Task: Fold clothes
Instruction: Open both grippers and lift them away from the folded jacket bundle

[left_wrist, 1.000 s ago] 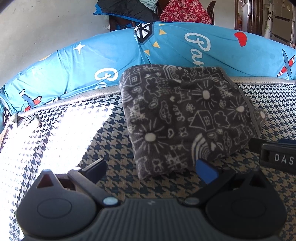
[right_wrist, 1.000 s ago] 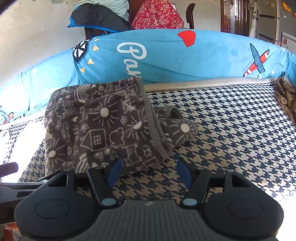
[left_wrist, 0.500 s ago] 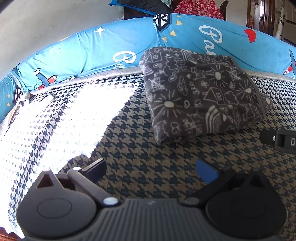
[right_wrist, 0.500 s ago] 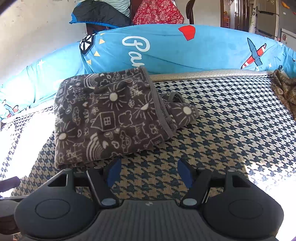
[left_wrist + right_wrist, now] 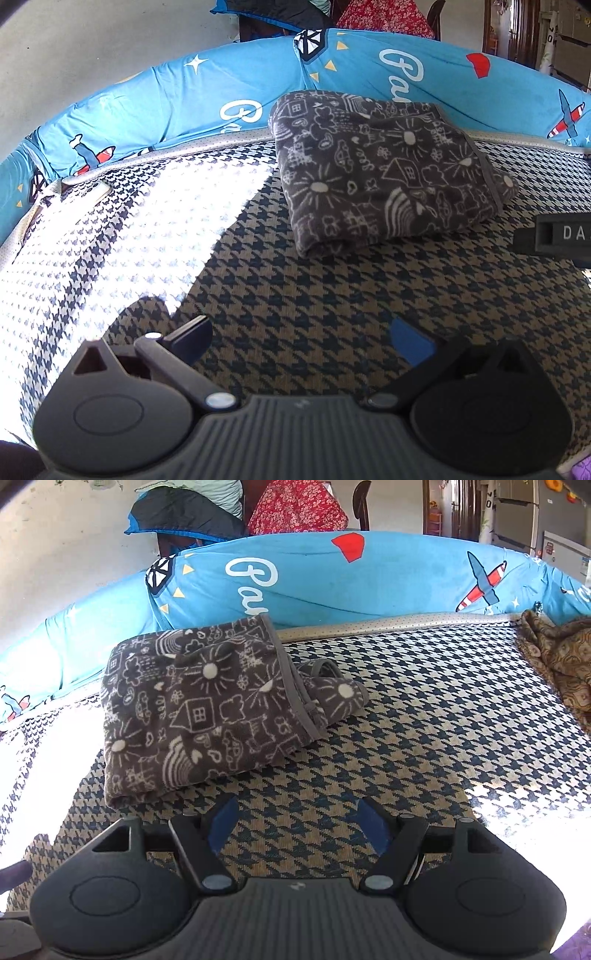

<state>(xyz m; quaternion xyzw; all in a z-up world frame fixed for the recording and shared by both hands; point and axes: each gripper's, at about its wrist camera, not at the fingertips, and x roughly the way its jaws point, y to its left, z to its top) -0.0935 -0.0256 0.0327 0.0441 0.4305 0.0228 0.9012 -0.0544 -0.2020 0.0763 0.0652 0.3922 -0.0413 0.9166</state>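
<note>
Both grippers [image 5: 301, 338] [image 5: 297, 823] apart and empty, one folded grey blanket [image 5: 199, 716], one brown cloth [image 5: 561, 664]

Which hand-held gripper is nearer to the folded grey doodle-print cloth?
Right. The right hand-held gripper sits just short of the cloth's near edge; the left hand-held gripper sits further back, bare houndstooth mattress between.

Both wrist cameras are looking forward and steeply down along their fingers over the checked mattress [image 5: 332, 280], sitting close above it. The left view is facing the folded blanket [image 5: 384, 173] from its left, the right view from its right. Both are sharing the blanket [image 5: 199, 709] and blue bolster [image 5: 332, 576] behind.
</note>
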